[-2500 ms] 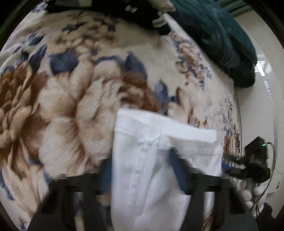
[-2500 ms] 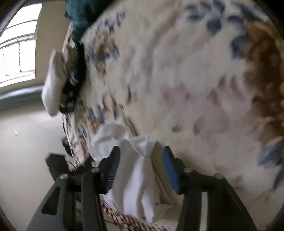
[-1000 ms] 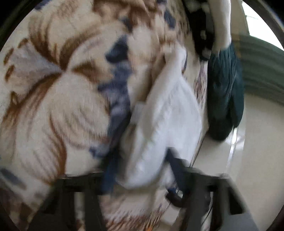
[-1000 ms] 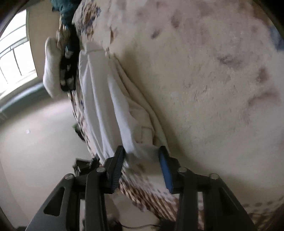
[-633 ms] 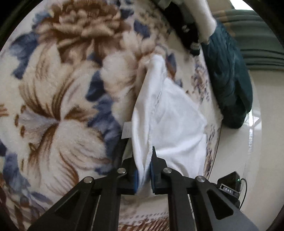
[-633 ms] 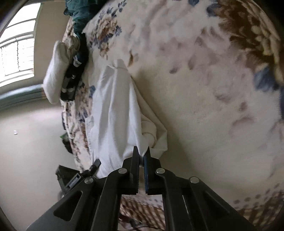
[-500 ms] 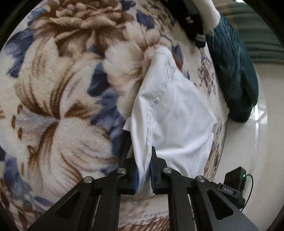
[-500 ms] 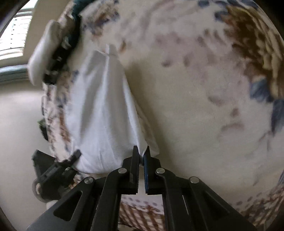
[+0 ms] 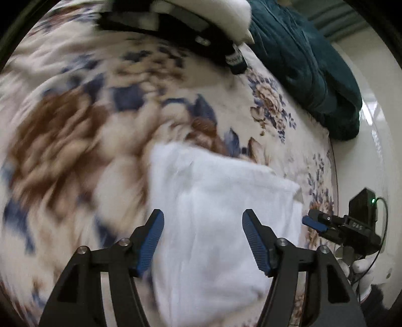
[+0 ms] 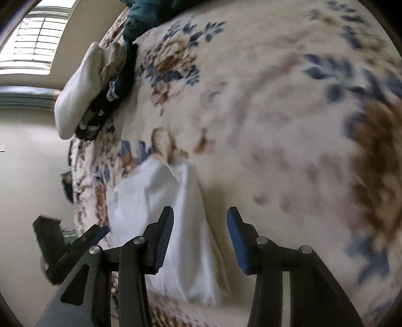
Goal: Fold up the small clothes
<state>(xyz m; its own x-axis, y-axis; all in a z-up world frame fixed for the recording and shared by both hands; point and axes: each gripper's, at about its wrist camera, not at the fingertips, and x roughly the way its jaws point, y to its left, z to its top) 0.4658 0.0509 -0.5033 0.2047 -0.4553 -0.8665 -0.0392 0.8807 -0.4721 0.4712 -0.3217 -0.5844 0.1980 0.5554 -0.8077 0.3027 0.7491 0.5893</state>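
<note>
Left wrist view: white garment [image 9: 216,226] lies flat on the flowered blanket [image 9: 75,130], near its edge, folded into a rough block. Left gripper [image 9: 202,241] hangs above it, jaws opening, nothing pinched; the cloth sits below the blue pads, not pressed by them. The right gripper [image 9: 314,223] shows at the garment's right side, blue tip just beside the cloth edge. Dark teal bundle [image 9: 309,63] and a black-and-white pile [image 9: 191,22] sit well apart at the far edge. Much of the blanket is blurred.

Right wrist view: right gripper [image 10: 198,239], jaws opening too, empty; garment [image 10: 176,226] runs under and left of the left pad, one ridge standing up along its right side. The left gripper [image 10: 98,232] is at the garment's far side. White rolled piece [image 10: 78,93] and a dark item [image 10: 108,100] are stacked at the blanket's edge, teal bundle [image 10: 145,15] beyond.

Step looks like letting go after a fold. To do it well: let both pairs of jaws clear the cloth fully before pulling off, so no layer drags open. Lift straight away, not sideways. The raised ridge probably wants flattening, or taking as the next grab line, both corners at the same level. The edge nearest the blanket's rim could slip off, so keep any tug inward.
</note>
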